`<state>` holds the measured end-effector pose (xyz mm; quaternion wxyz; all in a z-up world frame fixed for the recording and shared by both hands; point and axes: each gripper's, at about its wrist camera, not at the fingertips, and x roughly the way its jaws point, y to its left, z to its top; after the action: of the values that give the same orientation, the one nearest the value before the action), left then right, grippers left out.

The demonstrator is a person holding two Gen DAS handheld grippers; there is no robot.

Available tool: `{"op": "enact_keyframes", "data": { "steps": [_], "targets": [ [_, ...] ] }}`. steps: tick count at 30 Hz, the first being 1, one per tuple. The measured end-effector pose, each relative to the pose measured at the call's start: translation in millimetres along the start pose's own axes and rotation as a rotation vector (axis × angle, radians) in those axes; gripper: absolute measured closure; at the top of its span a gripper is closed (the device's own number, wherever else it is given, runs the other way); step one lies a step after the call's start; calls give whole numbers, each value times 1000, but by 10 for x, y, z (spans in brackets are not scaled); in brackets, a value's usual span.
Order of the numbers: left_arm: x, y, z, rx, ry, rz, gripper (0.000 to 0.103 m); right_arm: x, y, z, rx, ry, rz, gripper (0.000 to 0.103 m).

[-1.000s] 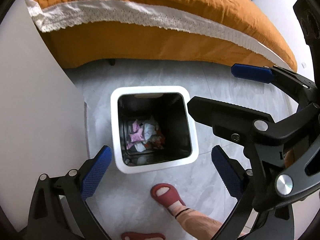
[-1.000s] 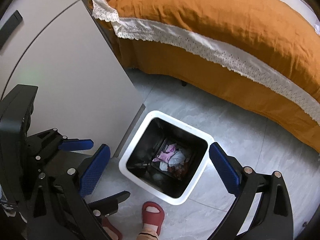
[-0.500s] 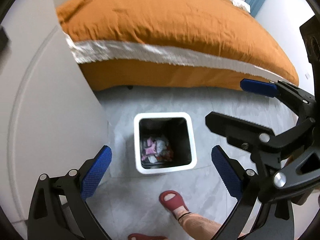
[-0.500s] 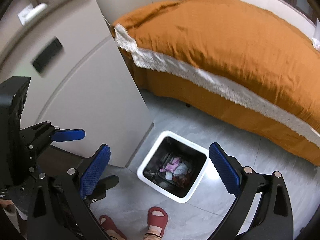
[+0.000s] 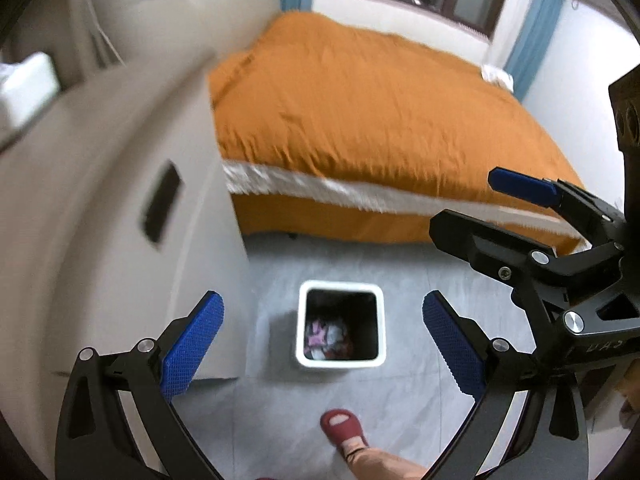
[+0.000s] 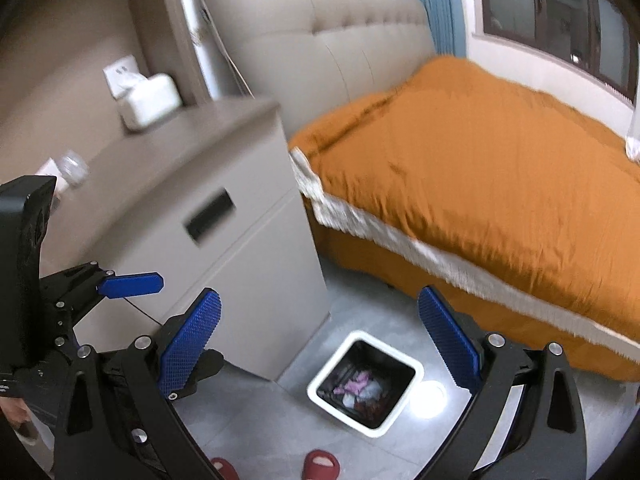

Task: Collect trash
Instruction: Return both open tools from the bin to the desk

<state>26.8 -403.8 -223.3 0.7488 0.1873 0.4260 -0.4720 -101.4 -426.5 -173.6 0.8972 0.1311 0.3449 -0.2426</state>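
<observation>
Bed point(image 6: 480, 152), orange cover, fills 12 to 3 o'clock in the right wrist view. Nightstand point(image 6: 224, 216) at 9 to 10 o'clock; a blurred clear item, maybe a bottle point(image 6: 74, 168), on its counter top.

Bin point(image 5: 341, 325) on the floor just beside the nightstand, upright, mouth up, long axis vertical. Trash point(image 5: 326, 334) lies crumpled at the bottom: judged light, soft, paper or wrapper; pinch any raised fold. Bin judged stiff plastic; take it by the rim.

Left tongs point(image 5: 320, 344) spread apart, empty. Right tongs point(image 6: 320, 344) likewise.
</observation>
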Motion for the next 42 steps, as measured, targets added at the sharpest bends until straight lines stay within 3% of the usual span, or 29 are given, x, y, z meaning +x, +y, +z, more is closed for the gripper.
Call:
{"op": "enact_keyframes", "data": {
  "steps": [12, 23, 35, 40, 42],
  "targets": [
    [-1129, 396, 93, -102, -163, 165, 5, -496, 769, 633, -146, -153, 171, 5],
    [-2066, 1099, -217, -241, -278, 365, 5, -635, 1857, 973, -289, -227, 352, 5],
    [-3020, 2316, -1398, -509, -304, 592, 5, -426, 3363, 806, -443, -151, 507, 5],
    [-3218, 2797, -1868, -606, -282, 643, 5, -194, 3946, 633, -513, -80, 548, 5],
    [-3257, 2986, -2008, -641, -279, 630, 5, -89, 4193, 538, -559, -56, 557, 5]
  ]
}}
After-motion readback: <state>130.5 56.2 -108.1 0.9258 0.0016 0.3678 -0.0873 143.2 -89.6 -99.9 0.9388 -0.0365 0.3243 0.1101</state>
